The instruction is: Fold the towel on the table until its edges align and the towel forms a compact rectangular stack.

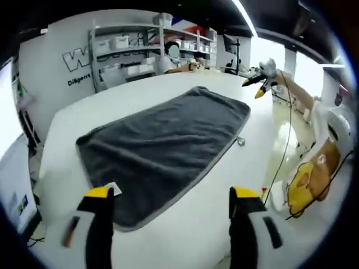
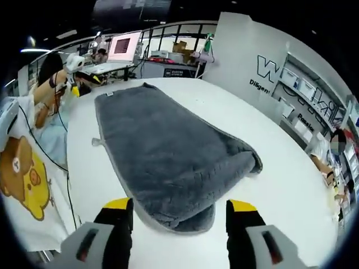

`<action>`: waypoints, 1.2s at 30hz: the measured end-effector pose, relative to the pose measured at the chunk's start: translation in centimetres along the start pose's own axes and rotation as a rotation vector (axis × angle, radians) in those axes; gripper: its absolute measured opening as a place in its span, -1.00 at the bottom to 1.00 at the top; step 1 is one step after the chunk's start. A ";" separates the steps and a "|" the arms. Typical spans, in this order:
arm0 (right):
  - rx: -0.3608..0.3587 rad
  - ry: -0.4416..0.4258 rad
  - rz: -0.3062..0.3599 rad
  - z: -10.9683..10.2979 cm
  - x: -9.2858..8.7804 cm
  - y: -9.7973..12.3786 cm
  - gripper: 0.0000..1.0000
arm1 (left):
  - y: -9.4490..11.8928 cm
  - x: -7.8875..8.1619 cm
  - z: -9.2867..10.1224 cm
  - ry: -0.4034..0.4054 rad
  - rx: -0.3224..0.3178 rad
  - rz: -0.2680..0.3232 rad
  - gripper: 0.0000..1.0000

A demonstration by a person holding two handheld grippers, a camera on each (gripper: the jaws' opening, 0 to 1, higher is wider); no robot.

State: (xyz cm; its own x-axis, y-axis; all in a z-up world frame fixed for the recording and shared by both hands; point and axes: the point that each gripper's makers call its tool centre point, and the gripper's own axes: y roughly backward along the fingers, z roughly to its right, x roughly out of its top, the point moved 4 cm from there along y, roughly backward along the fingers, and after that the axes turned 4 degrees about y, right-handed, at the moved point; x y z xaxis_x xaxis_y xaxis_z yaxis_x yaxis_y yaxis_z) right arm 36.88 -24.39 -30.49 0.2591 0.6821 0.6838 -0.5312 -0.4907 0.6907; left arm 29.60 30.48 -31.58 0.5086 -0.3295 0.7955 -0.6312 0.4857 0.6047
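A grey towel [image 1: 162,148] lies flat on the white desk [image 1: 185,235], its long axis running away from both open, empty hand-held grippers [image 1: 174,210] [image 2: 179,216].

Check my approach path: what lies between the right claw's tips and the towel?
Nothing but a short strip of bare white table. In the right gripper view, the open right claw flanks the grey towel near its end.
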 end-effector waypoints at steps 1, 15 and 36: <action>0.000 -0.001 -0.002 0.0 -0.2 0.1 0.59 | 0.1 -0.1 0.1 0.011 0.000 -0.003 0.91; 0.046 -0.056 -0.028 -1.1 -2.6 0.9 0.99 | 0.7 -0.5 0.6 0.066 0.016 -0.009 0.99; 0.012 -0.067 -0.038 3.9 -5.6 -0.2 0.95 | -0.5 -1.0 0.3 0.059 0.003 -0.038 0.99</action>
State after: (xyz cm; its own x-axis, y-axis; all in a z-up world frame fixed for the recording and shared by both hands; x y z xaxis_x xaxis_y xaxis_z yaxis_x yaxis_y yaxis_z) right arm 38.62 -30.24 -33.56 0.3319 0.6628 0.6713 -0.5105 -0.4722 0.7186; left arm 29.24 30.35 -32.65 0.5655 -0.2996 0.7684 -0.6123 0.4716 0.6345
